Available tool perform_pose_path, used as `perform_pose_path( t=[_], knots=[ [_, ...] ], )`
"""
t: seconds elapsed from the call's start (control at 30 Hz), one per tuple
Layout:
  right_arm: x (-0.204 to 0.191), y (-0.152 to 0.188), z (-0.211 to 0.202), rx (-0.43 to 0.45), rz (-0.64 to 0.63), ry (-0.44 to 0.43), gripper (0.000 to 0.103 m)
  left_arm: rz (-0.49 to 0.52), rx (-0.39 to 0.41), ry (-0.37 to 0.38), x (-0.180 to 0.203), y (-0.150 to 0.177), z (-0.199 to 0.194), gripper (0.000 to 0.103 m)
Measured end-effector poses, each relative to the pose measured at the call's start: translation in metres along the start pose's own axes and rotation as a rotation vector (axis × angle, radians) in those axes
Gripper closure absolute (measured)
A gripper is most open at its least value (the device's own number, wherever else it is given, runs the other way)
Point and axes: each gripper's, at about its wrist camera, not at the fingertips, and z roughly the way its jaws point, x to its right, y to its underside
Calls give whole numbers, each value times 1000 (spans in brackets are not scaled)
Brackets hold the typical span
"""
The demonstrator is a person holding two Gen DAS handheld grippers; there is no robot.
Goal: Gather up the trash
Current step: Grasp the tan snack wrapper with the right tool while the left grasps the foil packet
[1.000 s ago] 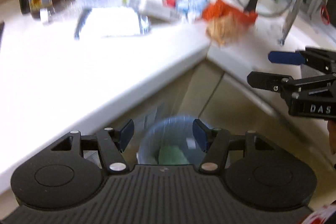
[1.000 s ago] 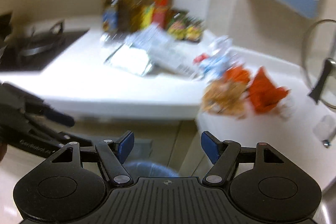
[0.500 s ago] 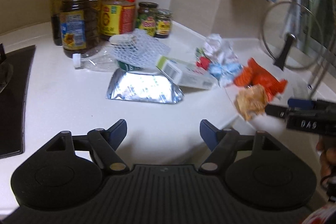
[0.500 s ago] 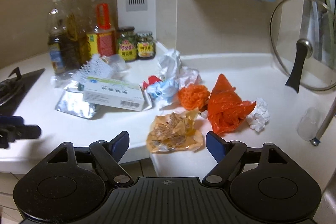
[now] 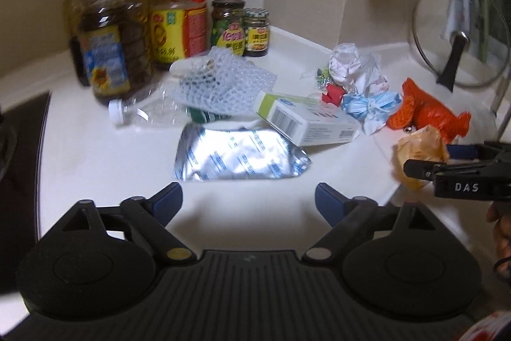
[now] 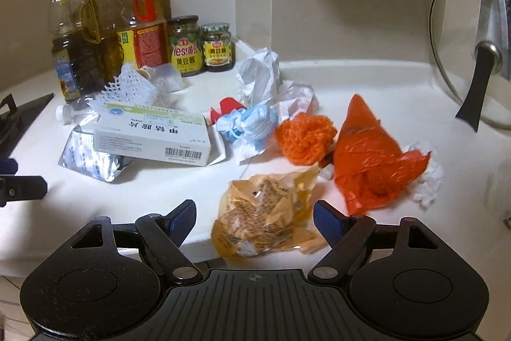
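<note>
Trash lies on the white counter. A silver foil pouch sits just beyond my left gripper, whose jaws are opening with nothing between them. Behind the pouch are a medicine box, a white foam net and a clear plastic bottle. My right gripper is open, and a crumpled yellow wrapper lies between its fingers, untouched by the pads. Further back lie an orange bag, an orange net ball, a blue mask and white tissue.
Oil bottles and two jars stand at the back left. A glass lid leans at the right. A black stove borders the left. The counter edge runs just under the yellow wrapper.
Both views rose from the blue bin below the counter to the counter top. The left jaws spread wider. The right gripper moved in over the yellow wrapper.
</note>
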Motion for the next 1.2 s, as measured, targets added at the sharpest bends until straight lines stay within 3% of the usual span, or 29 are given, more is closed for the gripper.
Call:
perform_pose_path(
  t=[0.07, 0.1, 0.23, 0.27, 0.47, 0.57, 0.67, 0.73, 0.83, 1.03, 1.2],
  knots=[
    [-3, 2, 4, -9, 2, 29, 25, 87, -1, 20, -7, -5, 8, 12],
    [-4, 2, 4, -8, 8, 45, 36, 137, 0, 35, -10, -9, 12, 12],
    [-10, 2, 5, -15, 16, 97, 51, 386, 2, 127, -20, -24, 28, 12],
    [-10, 2, 4, -15, 26, 109, 60, 460, -3, 160, -21, -27, 33, 12],
    [-14, 2, -8, -8, 99, 171, 65, 771, -75, 347, -23, -47, 67, 15],
    [-18, 5, -15, -7, 134, 196, 65, 854, -112, 413, -23, -57, 80, 26],
    [-22, 8, -19, -11, 152, 222, 64, 891, -171, 472, -23, -63, 90, 38],
    [-24, 9, -20, -14, 162, 229, 64, 916, -208, 476, -22, -63, 95, 55],
    [-28, 8, -22, -9, 165, 234, 65, 895, -245, 466, -23, -61, 97, 60],
    [-32, 3, -26, 12, 167, 225, 65, 739, -327, 422, -22, -46, 80, 62],
    [-30, 2, -26, 8, 164, 210, 65, 639, -309, 424, -20, -44, 82, 58]
  ],
)
